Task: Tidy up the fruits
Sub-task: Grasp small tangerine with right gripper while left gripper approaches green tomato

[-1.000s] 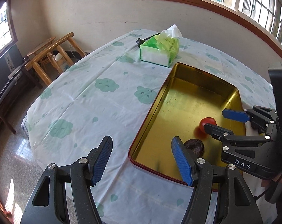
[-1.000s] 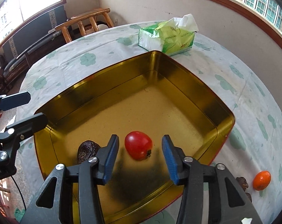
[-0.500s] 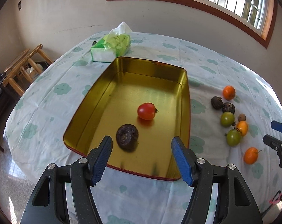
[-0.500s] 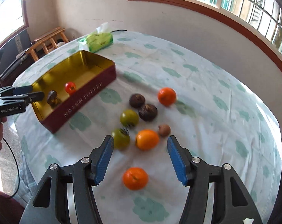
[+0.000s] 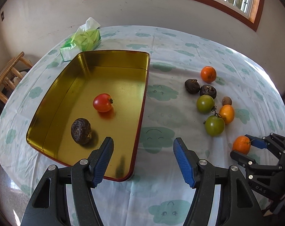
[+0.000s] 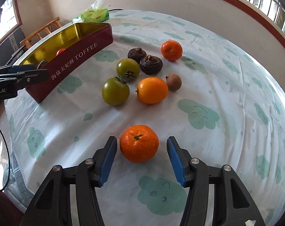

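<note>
A gold tin tray with red outer walls holds a red tomato and a dark wrinkled fruit. On the cloth to its right lie two green tomatoes, two dark fruits, a kiwi and oranges. My right gripper is open, with its fingers either side of a mandarin that rests on the cloth. It also shows in the left wrist view. My left gripper is open and empty over the tray's near right corner.
A green tissue box stands behind the tray. A wooden chair is off the table's left side. The table is round, its edge close at the front, and it carries a cloud-print cloth.
My right gripper left the tray, swung over to the loose fruit and closed in on the near mandarin. My left gripper turned right, from the tray's left rim to its near right corner.
</note>
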The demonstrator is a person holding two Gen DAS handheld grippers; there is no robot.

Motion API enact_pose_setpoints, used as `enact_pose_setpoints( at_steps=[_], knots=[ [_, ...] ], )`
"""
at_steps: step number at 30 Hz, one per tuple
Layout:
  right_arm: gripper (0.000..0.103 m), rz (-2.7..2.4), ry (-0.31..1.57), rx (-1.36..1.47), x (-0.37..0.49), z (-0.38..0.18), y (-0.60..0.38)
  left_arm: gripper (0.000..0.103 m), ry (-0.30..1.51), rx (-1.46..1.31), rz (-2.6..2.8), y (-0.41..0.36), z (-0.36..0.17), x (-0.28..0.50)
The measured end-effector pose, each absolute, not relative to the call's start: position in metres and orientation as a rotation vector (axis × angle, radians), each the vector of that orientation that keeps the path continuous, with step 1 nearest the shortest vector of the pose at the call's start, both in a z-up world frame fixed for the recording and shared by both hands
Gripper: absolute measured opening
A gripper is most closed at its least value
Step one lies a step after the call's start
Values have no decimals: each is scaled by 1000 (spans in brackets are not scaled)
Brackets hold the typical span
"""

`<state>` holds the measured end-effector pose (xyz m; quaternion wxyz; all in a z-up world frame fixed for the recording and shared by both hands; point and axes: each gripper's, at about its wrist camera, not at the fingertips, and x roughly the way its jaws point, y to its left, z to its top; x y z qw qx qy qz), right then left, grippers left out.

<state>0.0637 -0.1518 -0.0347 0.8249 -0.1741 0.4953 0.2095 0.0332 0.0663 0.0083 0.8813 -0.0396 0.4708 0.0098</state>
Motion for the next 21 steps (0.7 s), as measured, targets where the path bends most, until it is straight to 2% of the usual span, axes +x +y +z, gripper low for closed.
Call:
enact_pose_setpoints(
  at_steps=[5, 7, 13, 21],
  knots=[
    [38, 460, 1034, -352, 65, -34, -156, 66, 975, -77, -11, 51, 8, 41],
    [37, 434, 1003, -349, 71, -30, -164, 70, 969, -57, 0, 43, 7, 44],
    [37, 304, 934, -261, 115, -16, -204, 71, 966, -50, 14, 31, 8, 51],
    [37, 234, 951, -219, 149, -35, -232, 71, 902, -3, -69, 9, 27, 47]
  ],
)
